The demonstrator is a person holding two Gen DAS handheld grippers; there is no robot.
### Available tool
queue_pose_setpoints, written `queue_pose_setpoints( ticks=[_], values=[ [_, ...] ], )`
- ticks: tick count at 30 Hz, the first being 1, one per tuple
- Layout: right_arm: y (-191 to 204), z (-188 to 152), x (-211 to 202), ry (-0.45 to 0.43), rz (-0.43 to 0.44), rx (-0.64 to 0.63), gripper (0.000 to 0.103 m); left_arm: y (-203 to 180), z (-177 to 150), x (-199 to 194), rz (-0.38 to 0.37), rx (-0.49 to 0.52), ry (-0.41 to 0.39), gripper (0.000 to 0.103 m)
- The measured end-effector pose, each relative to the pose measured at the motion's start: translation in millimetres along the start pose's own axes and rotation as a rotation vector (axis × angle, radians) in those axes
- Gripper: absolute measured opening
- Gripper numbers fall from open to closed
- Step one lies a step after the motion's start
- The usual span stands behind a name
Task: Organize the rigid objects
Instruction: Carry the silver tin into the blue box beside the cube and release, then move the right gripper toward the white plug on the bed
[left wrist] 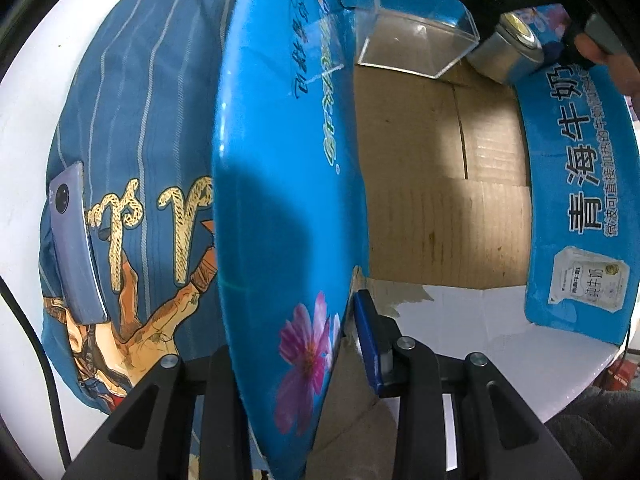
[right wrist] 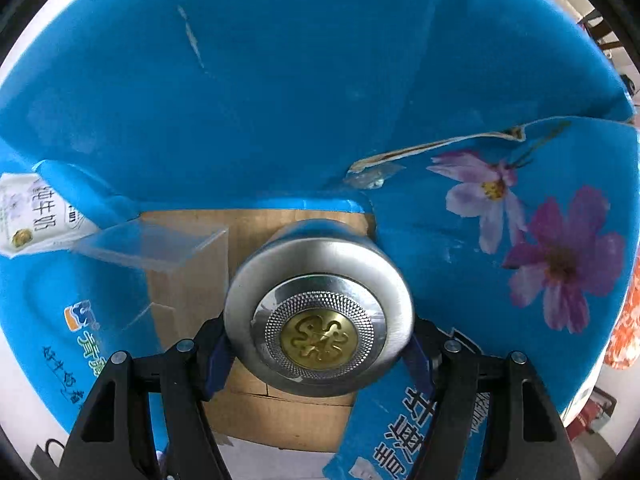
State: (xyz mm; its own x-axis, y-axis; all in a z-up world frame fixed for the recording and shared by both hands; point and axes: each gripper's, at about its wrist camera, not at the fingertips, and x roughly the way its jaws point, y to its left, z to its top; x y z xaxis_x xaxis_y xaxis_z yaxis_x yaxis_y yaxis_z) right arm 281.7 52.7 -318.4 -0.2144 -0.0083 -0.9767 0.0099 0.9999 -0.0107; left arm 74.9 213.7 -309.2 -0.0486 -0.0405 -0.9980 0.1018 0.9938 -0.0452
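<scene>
A blue printed cardboard box (left wrist: 448,208) stands open on a white table, its brown floor showing. My left gripper (left wrist: 304,360) is shut on the box's near flap (left wrist: 280,160), which has a pink flower printed on it. The flap runs upright between the fingers (left wrist: 366,340). My right gripper (right wrist: 320,344) points down into the box, shut on a round silver canister (right wrist: 320,312) with a gold emblem on its lid. In the left wrist view the canister (left wrist: 506,50) hangs at the box's far end. A clear plastic box (right wrist: 160,248) sits inside, beside the canister.
A grey phone (left wrist: 74,240) lies on a blue striped garment (left wrist: 152,120) outside the box, left of the held flap. The other blue flaps (right wrist: 280,80) stand up around the opening. The white table (left wrist: 24,140) shows around the garment.
</scene>
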Motion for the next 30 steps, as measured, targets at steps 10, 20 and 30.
queue_pose_setpoints(
  ticks=[10,20,30],
  values=[
    [-5.5,20.0,-3.1,0.067,-0.001,0.023,0.073,-4.7,16.0,7.3,-0.008,0.026,0.093,0.029],
    [-2.8,39.1,0.6,0.101,0.053,0.031,0.074,-10.7,31.0,12.7,-0.002,0.017,0.12,0.029],
    [-18.9,16.0,-46.8,-0.027,0.091,0.021,0.076,-1.4,18.6,9.4,0.019,-0.1,0.05,0.03]
  ],
)
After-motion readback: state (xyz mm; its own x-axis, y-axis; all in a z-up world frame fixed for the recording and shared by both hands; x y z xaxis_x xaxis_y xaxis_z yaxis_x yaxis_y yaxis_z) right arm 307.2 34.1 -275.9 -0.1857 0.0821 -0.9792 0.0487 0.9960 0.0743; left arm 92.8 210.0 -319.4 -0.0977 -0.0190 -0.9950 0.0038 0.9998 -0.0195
